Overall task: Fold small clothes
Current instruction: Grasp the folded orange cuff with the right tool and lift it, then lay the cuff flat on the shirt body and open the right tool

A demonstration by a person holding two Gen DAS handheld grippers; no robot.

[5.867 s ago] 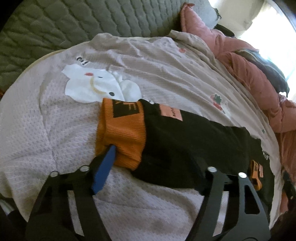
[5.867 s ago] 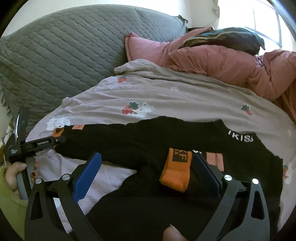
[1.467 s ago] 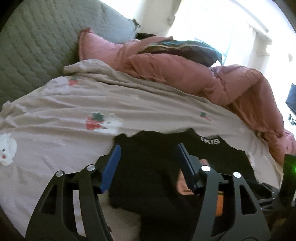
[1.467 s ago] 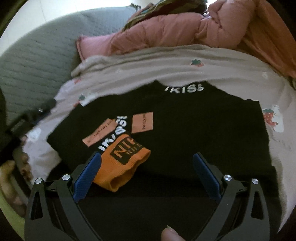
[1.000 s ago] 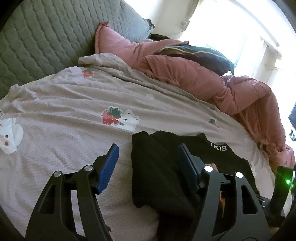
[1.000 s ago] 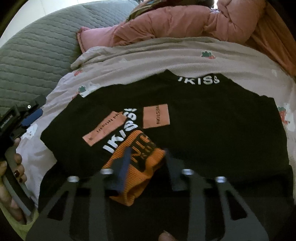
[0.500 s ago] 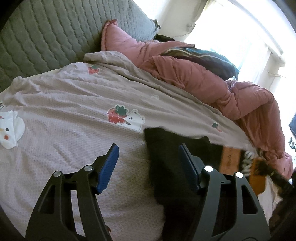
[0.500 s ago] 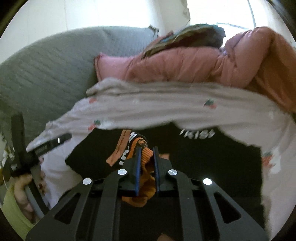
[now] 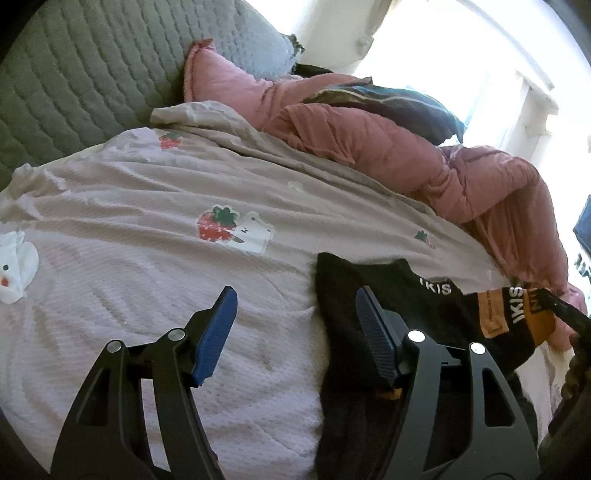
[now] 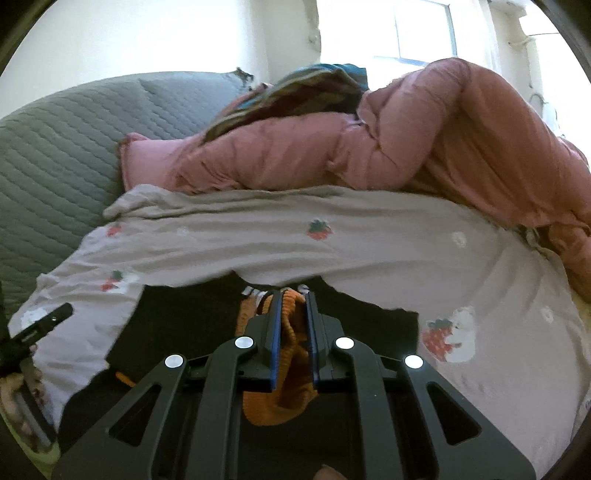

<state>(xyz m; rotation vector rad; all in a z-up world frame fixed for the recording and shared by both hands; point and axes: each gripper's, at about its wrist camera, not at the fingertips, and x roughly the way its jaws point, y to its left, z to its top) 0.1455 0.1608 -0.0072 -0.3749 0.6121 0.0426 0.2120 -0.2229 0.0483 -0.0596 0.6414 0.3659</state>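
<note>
A small black sweater with orange cuffs and white lettering lies on the pale bedspread. My right gripper is shut on the orange cuff of one sleeve and holds it raised above the sweater body. In the left wrist view that lifted sleeve hangs at the right edge, with the right gripper's black tip on it. My left gripper stands open just above the bedspread; its right finger overlaps the sweater's left edge and nothing lies between the blue pads.
A pink quilt with a dark striped cushion is heaped along the far side of the bed. A grey quilted headboard rises at the left. A bright window lies beyond. A hand holds the left gripper's handle.
My right gripper has shut on the orange cuff and lifted it, tilting its view up toward the quilt. The sweater's left part has slid rightward. The left gripper has stayed put.
</note>
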